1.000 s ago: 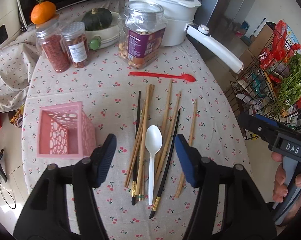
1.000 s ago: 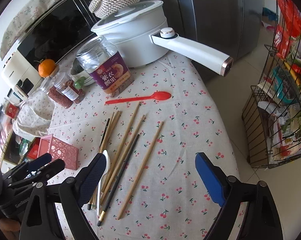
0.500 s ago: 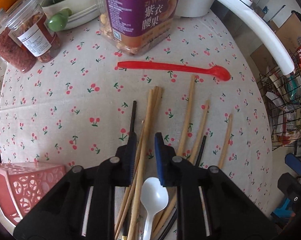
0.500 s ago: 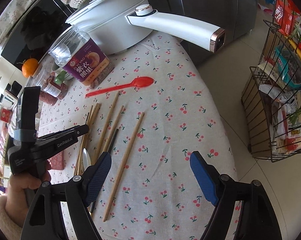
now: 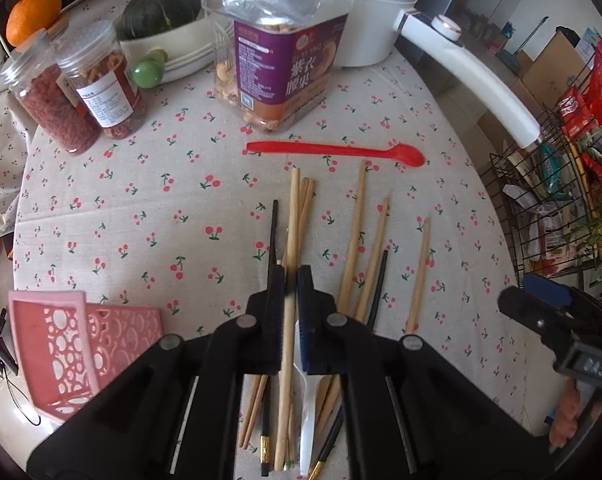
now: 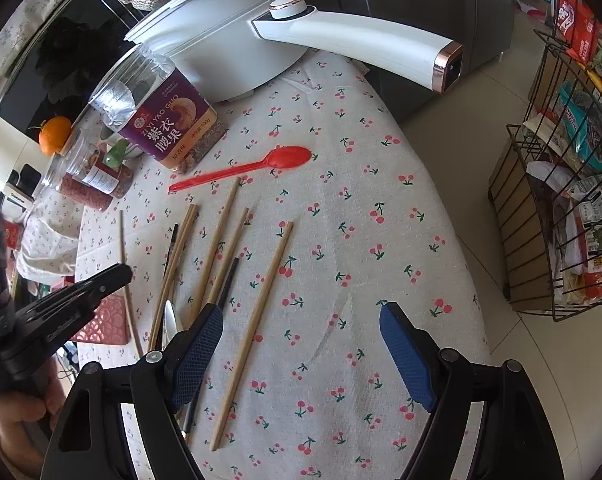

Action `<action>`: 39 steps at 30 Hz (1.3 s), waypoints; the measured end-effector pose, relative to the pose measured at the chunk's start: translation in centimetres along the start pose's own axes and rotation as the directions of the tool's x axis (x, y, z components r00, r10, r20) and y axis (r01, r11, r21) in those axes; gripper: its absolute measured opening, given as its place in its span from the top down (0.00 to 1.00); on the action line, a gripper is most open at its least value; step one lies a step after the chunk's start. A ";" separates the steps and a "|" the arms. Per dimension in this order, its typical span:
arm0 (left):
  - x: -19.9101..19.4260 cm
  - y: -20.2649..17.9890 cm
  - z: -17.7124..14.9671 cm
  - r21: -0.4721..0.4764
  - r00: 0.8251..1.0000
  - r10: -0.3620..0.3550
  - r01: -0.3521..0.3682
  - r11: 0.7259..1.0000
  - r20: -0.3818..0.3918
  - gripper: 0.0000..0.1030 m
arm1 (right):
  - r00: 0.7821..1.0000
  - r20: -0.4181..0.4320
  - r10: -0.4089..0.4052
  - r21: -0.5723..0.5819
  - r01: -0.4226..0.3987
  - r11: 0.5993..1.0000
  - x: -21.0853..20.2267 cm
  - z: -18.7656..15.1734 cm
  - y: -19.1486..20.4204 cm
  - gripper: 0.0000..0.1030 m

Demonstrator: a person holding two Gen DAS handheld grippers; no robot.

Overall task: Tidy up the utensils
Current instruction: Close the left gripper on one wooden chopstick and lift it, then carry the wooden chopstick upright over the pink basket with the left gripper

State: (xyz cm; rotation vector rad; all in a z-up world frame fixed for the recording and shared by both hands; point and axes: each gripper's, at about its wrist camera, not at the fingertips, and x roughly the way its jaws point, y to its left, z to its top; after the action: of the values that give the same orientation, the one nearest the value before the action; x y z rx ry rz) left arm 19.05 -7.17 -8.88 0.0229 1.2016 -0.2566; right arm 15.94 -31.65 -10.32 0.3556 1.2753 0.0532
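L gripper, jaws just closing, pinches one wooden chopstick mid-frame w/ thin hold, may swivel/slip; R gripper gapes empty.

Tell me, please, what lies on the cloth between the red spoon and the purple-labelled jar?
Nothing: in both views only bare cherry-print tablecloth separates the red spoon from the purple-labelled jar. They lie close together without touching.

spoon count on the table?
2. A red plastic spoon lies in front of the purple-labelled nut jar; a white plastic spoon lies among the wooden chopsticks, partly covered. More could be hidden underneath.
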 end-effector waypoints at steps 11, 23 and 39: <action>-9.3 3.4 -6.7 -0.025 0.955 -0.115 0.126 0.992 0.272 0.94 | 0.997 -0.075 -0.034 -0.006 0.034 0.999 5.7 0.3 2.4 0.43; -11.2 6.3 -10.1 -0.066 0.932 -0.116 0.147 0.987 0.342 0.94 | 0.970 0.008 -0.243 -0.167 0.241 0.956 7.8 -1.7 6.6 0.86; -18.8 7.2 -12.2 -0.075 0.791 -0.030 0.095 0.993 0.611 0.94 | 0.970 0.233 0.065 -0.152 -0.030 0.988 -4.0 -3.7 8.4 0.94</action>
State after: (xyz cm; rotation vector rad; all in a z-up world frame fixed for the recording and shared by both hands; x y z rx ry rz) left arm 3.05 5.16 3.23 -0.1808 0.5620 -0.2348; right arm 12.56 -23.80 -5.14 0.2564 1.0191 0.1409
